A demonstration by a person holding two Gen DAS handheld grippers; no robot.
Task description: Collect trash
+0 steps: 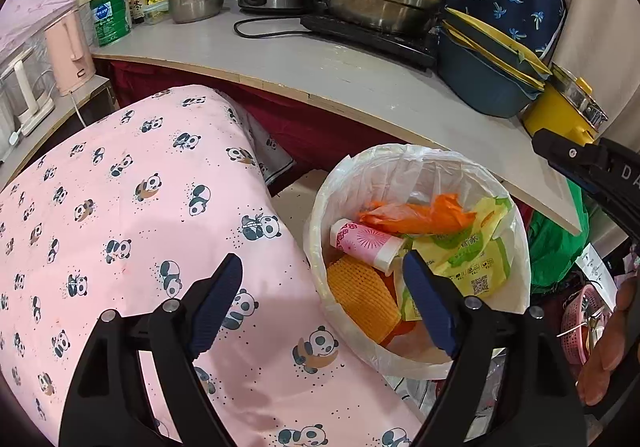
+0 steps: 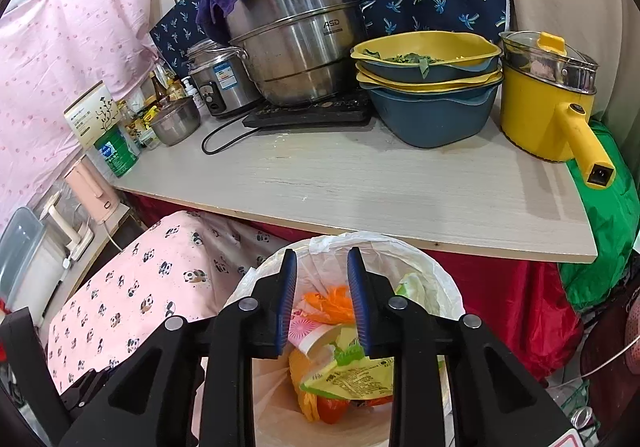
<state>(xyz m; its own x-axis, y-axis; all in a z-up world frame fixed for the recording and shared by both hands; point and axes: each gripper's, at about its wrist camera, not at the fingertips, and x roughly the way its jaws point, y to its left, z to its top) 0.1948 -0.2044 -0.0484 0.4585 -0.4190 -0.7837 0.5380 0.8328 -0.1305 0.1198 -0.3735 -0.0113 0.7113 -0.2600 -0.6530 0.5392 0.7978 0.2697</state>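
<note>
Black arms of the left gripper (image 1: 322, 301) fill the foreground of the left wrist view, its jaws spread wide with nothing between them. Under the left jaw lies a pink panda-print cover (image 1: 132, 231); under the right jaw sits the trash bin (image 1: 516, 247), its white liner folded over the rim, presumably so the bag can be lifted out whole. Inside are an orange bag (image 1: 420, 215), a pink paper cup (image 1: 366, 241) and a yellow-green wrapper (image 1: 476, 259). Beyond the jaws the counter (image 1: 320, 63) edge overhangs the bin's far side, so any lift has to come back toward the camera (room is tight on the right too).

From the right wrist view, the right gripper (image 2: 322, 303) hangs directly over the bin (image 2: 444, 287), jaws parted a little and holding nothing; the trash lies below them. Ahead, the counter (image 2: 360, 183) edge carries a steamer pot (image 2: 296, 47) and a yellow pot (image 2: 536, 107) whose handle juts past the edge.
</note>
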